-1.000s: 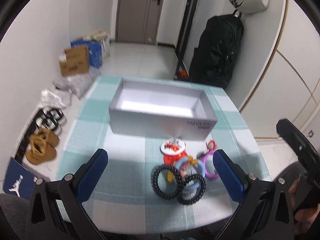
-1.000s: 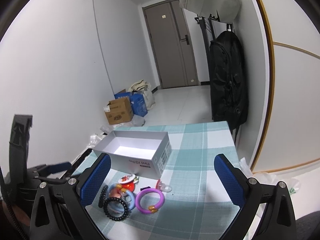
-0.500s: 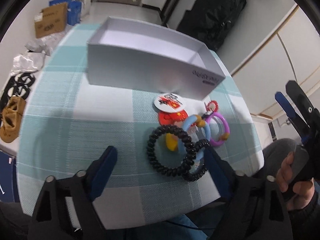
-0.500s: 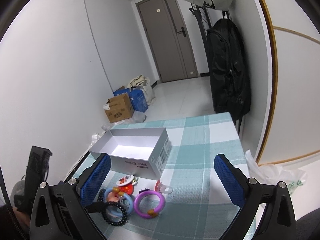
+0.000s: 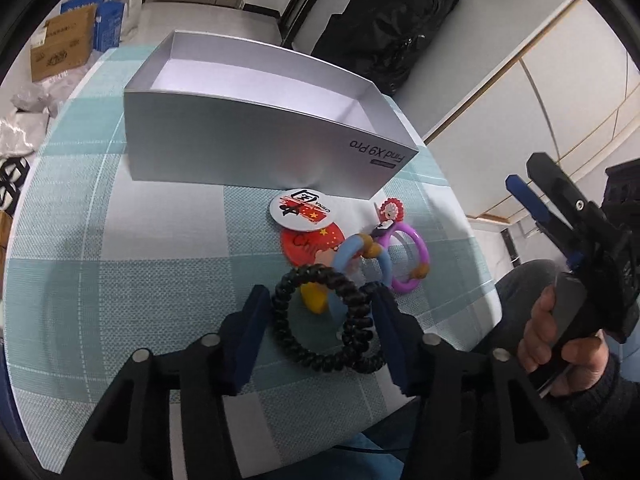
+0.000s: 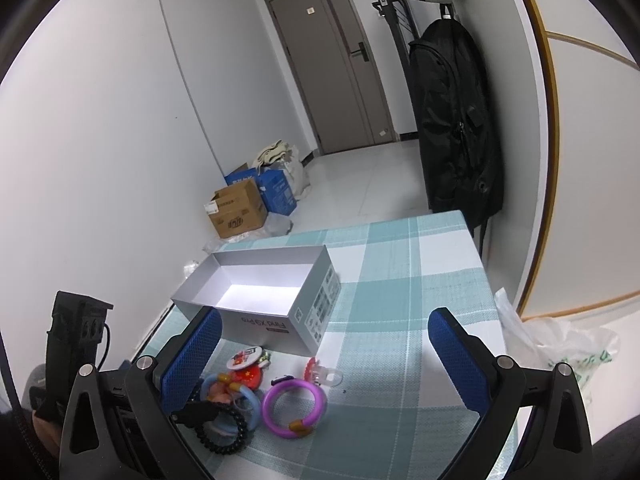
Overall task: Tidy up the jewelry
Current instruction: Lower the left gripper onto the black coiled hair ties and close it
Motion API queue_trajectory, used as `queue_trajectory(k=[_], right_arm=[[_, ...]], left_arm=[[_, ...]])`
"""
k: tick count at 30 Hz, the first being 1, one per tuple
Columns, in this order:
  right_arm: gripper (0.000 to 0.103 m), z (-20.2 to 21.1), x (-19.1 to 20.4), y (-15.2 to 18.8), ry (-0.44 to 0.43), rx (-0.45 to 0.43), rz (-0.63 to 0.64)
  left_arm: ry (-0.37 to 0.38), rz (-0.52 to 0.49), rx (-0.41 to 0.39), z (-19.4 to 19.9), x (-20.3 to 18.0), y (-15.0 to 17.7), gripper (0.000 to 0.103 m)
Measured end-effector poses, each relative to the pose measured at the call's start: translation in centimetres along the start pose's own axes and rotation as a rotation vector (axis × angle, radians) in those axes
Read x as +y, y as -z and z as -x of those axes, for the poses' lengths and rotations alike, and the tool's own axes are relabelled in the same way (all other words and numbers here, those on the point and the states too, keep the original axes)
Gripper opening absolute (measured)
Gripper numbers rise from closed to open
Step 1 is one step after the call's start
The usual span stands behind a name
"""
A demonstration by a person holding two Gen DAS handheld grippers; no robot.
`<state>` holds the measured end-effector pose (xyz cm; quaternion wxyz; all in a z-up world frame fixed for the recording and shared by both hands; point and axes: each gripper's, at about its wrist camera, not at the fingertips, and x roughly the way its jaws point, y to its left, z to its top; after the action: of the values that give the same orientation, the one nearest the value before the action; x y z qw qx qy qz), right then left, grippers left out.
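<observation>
Left gripper jaws straddle the black coil bracelet, lower centre of frame, not clamped yet. Right gripper released, idle. Risk: I close and also snag the blue ring overlapping it, dragging the pile short of the box.

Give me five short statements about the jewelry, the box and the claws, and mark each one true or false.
1. The silver box holds nothing. True.
2. The left claw straddles a black coil hair tie. True.
3. The purple ring lies inside the box. False: it lies on the checked tablecloth.
4. The right claw grips a badge. False: it is open and holds nothing.
5. The white round badge lies near the box's front wall. True.
</observation>
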<state>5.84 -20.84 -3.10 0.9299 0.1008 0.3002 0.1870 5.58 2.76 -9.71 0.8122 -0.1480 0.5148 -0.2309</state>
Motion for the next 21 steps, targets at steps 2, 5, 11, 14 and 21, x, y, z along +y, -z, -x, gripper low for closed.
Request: queue_trajectory(k=[2,5,11,14,21], right_arm=[[0.103,0.0,0.0,0.0,-0.001,0.004,-0.002],[0.103,-0.2,0.0,0.0,-0.001,0.010,-0.003],[0.103,-0.8,0.3,0.2,-0.017,0.046,-0.002],[0.103,-1.7,0.9,0.9,-0.068,0.140,0.006],[0.101,-3.7,3.4,3.9,-0.181,0.356,0.057]], left_arm=[[0.032,0.026,0.000,0.1,0.6,0.0,0.044],[0.069,0.059,0.000,0.5,1.4,0.0,0.042],[0.071,0.045,0.006,0.6,1.0,0.3,0.041],[0.089,0.075,0.012,0.4,1.2,0.0,0.041],[0.124,0.142,0.019,0.8,2.4,0.2,0.041]])
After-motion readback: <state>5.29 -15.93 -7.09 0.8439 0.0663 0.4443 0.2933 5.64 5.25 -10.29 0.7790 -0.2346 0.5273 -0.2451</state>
